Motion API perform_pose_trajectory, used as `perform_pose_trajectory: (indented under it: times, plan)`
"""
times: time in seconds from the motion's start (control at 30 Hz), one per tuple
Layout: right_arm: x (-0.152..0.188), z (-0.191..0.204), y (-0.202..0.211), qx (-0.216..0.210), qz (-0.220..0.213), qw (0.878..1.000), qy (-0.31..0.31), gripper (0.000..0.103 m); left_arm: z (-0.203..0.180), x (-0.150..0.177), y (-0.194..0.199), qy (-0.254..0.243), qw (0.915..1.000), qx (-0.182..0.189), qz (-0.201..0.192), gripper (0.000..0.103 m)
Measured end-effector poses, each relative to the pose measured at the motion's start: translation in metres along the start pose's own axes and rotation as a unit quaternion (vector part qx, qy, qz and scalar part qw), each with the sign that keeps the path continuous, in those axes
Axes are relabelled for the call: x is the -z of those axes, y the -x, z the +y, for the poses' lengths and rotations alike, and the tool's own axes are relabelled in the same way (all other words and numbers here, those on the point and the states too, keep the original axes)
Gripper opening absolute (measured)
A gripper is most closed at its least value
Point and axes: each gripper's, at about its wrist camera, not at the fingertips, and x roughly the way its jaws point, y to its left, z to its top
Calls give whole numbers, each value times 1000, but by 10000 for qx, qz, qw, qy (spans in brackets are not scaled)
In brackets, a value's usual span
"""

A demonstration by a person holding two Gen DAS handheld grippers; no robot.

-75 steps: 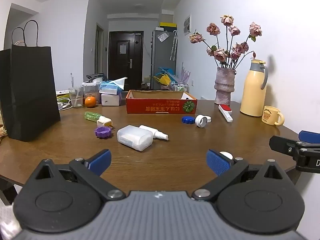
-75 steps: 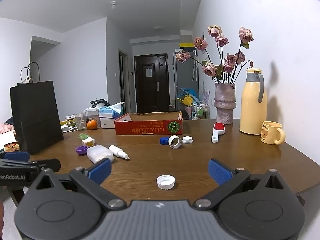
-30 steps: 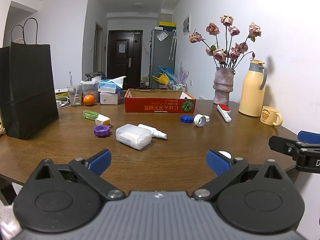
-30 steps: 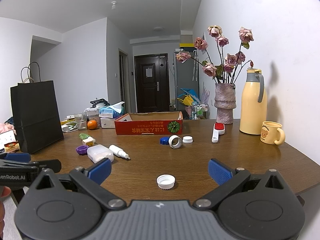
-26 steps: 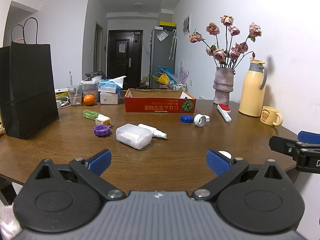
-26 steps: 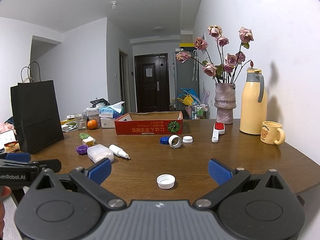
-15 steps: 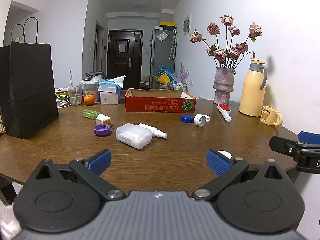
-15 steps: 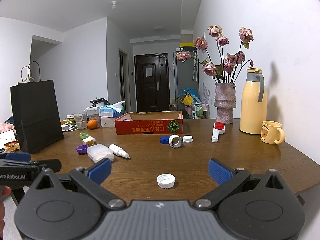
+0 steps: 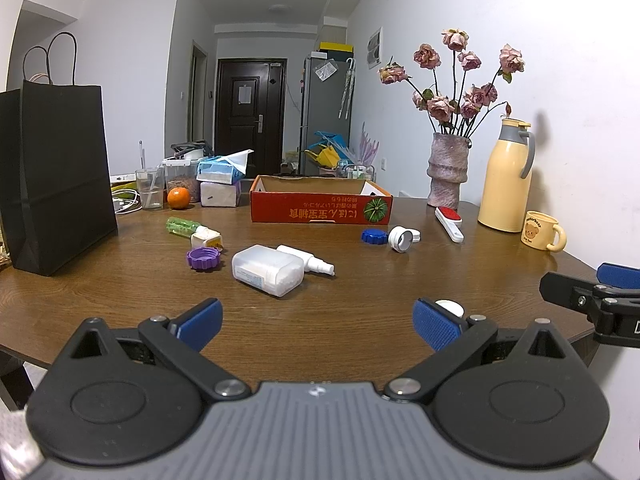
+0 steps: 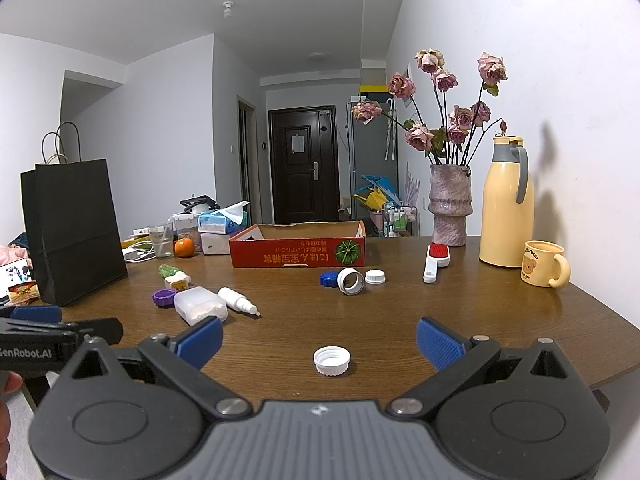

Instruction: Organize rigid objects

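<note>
clearly early in the job: nothing gathered yet, with the loose pieces scattered over the wooden table (image 10: 400, 320) and the red cardboard box (image 10: 298, 254) at the back, apparently the likely place for them. from the left: black paper bag (image 10: 74, 232) standing upright, then green tube (image 10: 168, 270), purple cap (image 10: 163, 298), white plastic case (image 10: 200, 305) with the small white bottle (image 10: 239, 300) just beside it, further right blue cap (image 10: 329, 278), white ring cap (image 10: 351, 282), red-and-white brush (image 10: 436, 261), yellow mug (image 10: 544, 264) by the thermos (image 10: 507, 204). nearest of all, white bottle cap (image 10: 331, 361), lying open side up, right ahead of the right gripper (image 10: 320, 338). next move, judged from this: forward and down around that cap, fingers either side of its ribbed rim, then a close and a carry to the box. left gripper (image 9: 318, 322) spread wide over bare wood, holding nothing, touching nothing. right one likewise spread wide and empty, cap between the blue pads (image 10: 438, 344) in line of sight but not yet gripped.
</note>
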Motion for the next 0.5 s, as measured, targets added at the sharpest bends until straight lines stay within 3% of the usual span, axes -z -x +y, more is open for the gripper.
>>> perform_pose_trajectory:
  times: [0.5]
  plan:
    - [1, -1, -1, 11, 11, 10000, -10, 103, 5, 3, -1, 38, 10000, -26, 10, 103]
